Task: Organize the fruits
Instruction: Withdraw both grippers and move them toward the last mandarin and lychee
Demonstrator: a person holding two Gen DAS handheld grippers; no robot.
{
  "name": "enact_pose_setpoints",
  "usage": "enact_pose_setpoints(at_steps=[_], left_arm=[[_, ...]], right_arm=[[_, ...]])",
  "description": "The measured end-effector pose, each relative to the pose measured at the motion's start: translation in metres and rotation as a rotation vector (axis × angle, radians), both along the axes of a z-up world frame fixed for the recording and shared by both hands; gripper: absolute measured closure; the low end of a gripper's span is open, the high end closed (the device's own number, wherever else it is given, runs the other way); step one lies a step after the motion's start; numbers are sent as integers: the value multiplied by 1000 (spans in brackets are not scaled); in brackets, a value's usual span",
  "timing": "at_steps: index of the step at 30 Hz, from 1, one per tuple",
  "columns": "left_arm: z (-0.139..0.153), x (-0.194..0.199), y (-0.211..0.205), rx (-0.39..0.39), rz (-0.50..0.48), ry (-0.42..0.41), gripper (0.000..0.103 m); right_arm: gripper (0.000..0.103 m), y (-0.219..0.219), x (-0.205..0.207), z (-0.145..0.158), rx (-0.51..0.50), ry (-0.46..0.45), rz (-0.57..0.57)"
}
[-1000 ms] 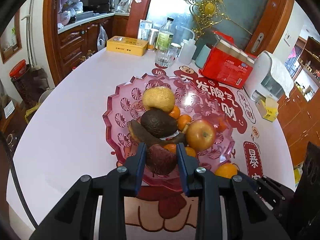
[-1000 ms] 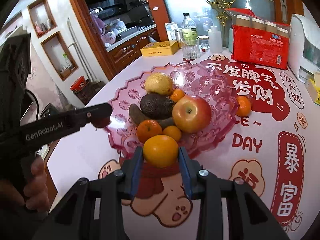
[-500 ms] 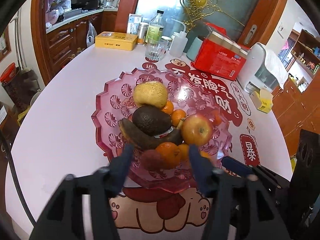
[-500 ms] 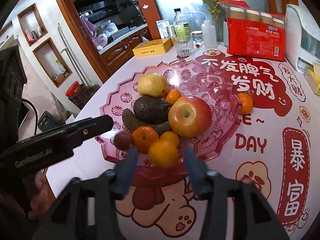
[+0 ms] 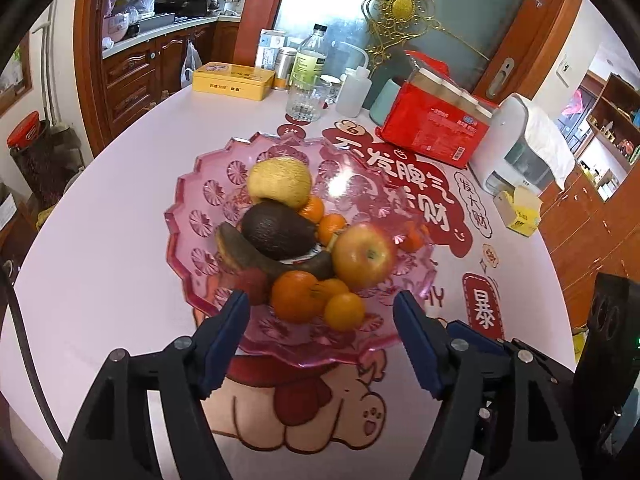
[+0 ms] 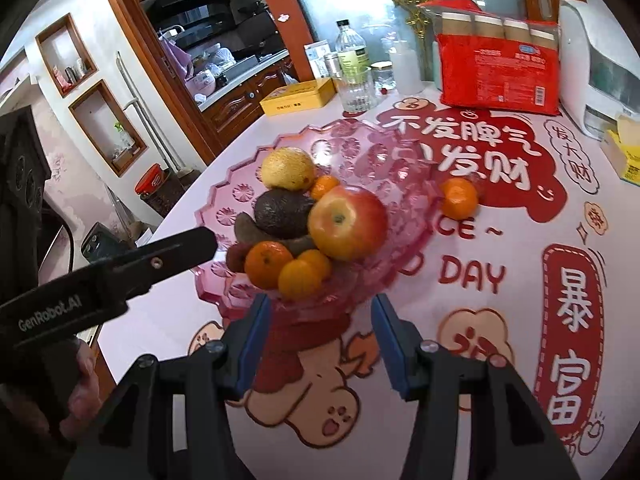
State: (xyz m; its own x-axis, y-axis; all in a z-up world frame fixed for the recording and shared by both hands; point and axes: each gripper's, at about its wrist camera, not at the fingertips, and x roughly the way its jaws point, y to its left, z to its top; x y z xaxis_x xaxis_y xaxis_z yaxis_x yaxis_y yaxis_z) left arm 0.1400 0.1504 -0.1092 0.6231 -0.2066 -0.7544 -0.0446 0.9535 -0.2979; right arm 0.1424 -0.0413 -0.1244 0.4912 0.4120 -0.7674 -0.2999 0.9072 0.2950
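Note:
A pink glass fruit bowl holds a yellow pear, an avocado, a red-yellow apple, a dark red fruit and several mandarins. One mandarin lies on the table right of the bowl. My left gripper is open and empty at the bowl's near rim. My right gripper is open and empty just before the bowl. The left gripper's arm shows at left in the right wrist view.
At the table's far side stand a yellow tin, a glass, bottles, a red package and a white appliance. A small yellow box lies at right. The table edge curves at left.
Both grippers have opened and let go: the dark red fruit from the left and a mandarin from the right now lie in the bowl. Both grippers have drawn back a little.

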Motion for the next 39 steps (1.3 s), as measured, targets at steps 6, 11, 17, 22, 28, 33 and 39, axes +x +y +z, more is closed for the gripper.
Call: enact_pose_setpoints(at_steps=[6, 11, 17, 22, 28, 33, 39], left_arm=[[5, -9, -26, 1, 29, 20, 20], [4, -13, -50, -6, 56, 56, 19], [7, -16, -79, -10, 89, 105, 19], [4, -10, -107, 5, 102, 174, 19], [-5, 4, -137, 7, 117, 250, 19], [-13, 22, -156, -13, 145, 312, 19], [-18, 47, -167, -81, 217, 348, 19]], right_arm=[[51, -37, -4, 1, 1, 30, -24], [51, -68, -8, 1, 1, 65, -44], [51, -111, -7, -1, -21, 91, -73], [51, -142, -3, -5, -52, 101, -55], [51, -170, 8, -7, -87, 93, -9], [51, -187, 22, -9, -138, 65, 61], [51, -200, 43, -13, -187, 36, 147]])
